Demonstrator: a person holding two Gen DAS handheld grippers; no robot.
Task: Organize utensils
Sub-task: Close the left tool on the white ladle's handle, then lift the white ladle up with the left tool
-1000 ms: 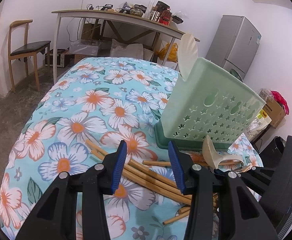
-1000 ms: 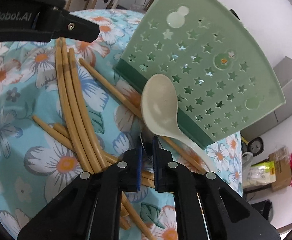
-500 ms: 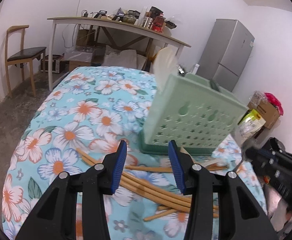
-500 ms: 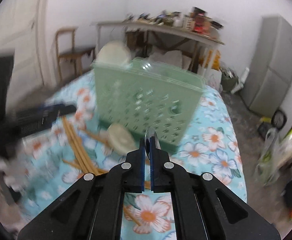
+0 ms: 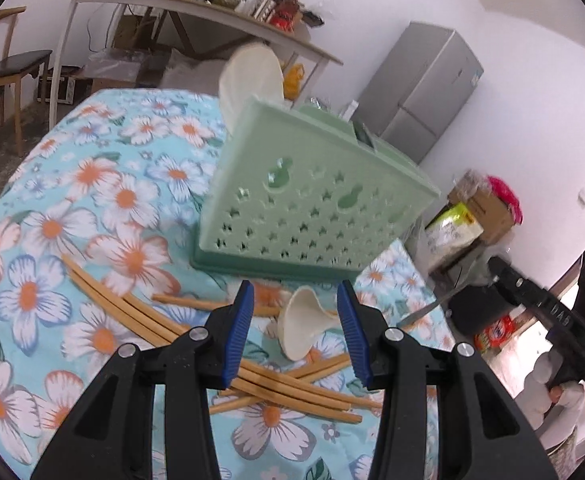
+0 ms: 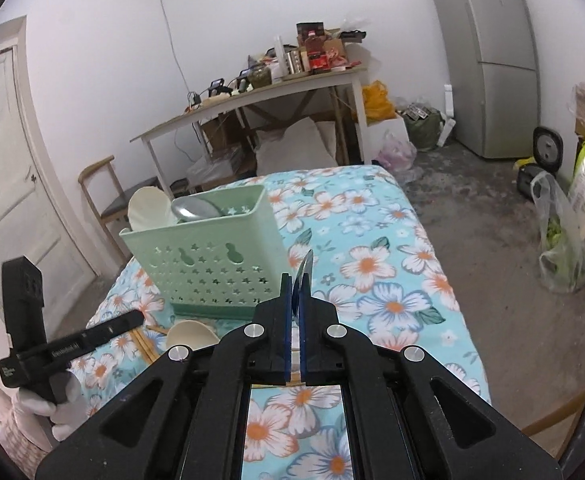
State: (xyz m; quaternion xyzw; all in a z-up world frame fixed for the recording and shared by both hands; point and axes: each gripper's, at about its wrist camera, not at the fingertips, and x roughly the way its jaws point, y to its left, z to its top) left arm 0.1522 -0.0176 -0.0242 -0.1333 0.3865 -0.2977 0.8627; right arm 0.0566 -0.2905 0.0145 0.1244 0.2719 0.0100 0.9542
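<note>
Right gripper (image 6: 295, 304) pinching metal spoon (image 6: 304, 276), bowl edge-on, long axis pointing 12 o'clock. Green caddy (image 6: 208, 268) at 11 o'clock, near. Left gripper (image 5: 294, 332) spread, empty.

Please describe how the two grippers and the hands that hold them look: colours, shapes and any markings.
Both the left gripper and the right gripper are black plastic clamps with silver rivets and ribbed blue pads. Seen from outside, the left gripper carries small white lettering on its side, too blurred to read. A white glove covers the hand holding it.

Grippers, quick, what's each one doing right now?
Left gripper: open, holding nothing.
Right gripper: closed on a metal spoon.
</note>
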